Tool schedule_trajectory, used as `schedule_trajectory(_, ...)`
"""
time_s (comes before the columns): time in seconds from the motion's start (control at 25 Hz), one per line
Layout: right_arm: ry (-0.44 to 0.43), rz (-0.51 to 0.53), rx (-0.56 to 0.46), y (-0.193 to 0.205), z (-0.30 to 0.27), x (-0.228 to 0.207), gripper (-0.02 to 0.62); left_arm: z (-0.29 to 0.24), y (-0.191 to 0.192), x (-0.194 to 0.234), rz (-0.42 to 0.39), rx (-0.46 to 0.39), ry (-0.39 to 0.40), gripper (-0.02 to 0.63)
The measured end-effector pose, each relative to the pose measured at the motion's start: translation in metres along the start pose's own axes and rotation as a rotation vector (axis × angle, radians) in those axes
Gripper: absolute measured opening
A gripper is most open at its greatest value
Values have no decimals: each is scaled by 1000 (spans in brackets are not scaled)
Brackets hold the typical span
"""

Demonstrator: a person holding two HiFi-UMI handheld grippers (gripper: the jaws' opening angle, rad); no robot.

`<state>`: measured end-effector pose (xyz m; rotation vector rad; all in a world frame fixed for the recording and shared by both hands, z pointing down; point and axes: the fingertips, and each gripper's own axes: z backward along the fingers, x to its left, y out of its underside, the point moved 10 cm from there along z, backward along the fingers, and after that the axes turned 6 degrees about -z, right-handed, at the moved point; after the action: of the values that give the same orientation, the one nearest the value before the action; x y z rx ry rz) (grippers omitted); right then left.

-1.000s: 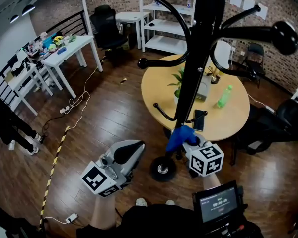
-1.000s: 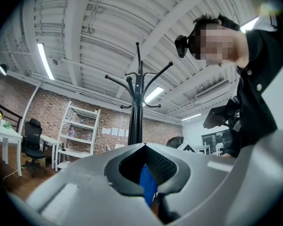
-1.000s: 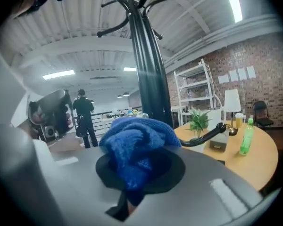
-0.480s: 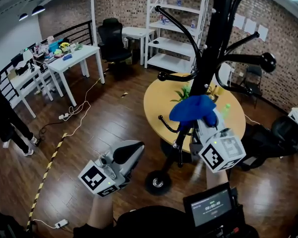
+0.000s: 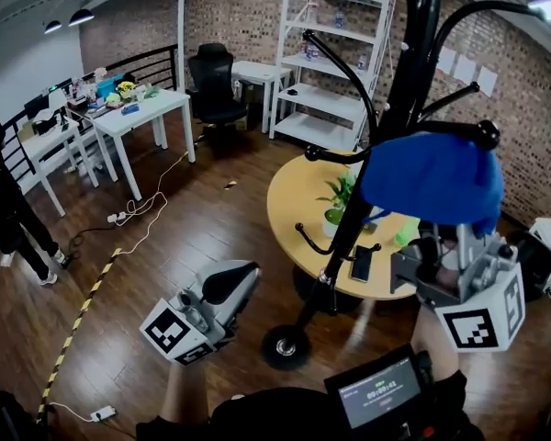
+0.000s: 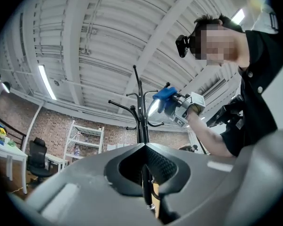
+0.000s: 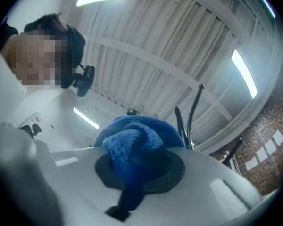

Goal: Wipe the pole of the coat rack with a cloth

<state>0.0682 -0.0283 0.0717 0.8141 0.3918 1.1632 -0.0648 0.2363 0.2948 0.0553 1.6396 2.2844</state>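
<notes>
Beside the round table [image 5: 289, 200] the coat rack stands on the wooden floor, and its black pole [image 5: 349, 220] runs from the base [image 5: 285, 345] up to the curved hooks. The person holds the right gripper [image 5: 444, 244] high, at hook level, which I take to be for working on the upper stretch of the pole. Its jaws are clamped on a bunched blue cloth [image 5: 432, 177]. Most of the cloth spills out past the tips, so fabric rather than plastic would meet the metal. From the left gripper view the cloth sits just to the side of the pole, near the hooks. Whether it actually touches the pole I cannot make out from any angle. The left gripper [image 5: 241, 276] hangs low near the base, well apart from the pole, jaws closed together with nothing between them. It looks parked out of the way, since one hand is enough for wiping. My guess is the cloth next needs pressing against the pole.
</notes>
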Motion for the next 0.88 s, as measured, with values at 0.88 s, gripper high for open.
schedule_trajectory(0.88, 752, -34, 430, 225, 48, 32, 23, 38, 74, 155, 229, 15, 352, -8)
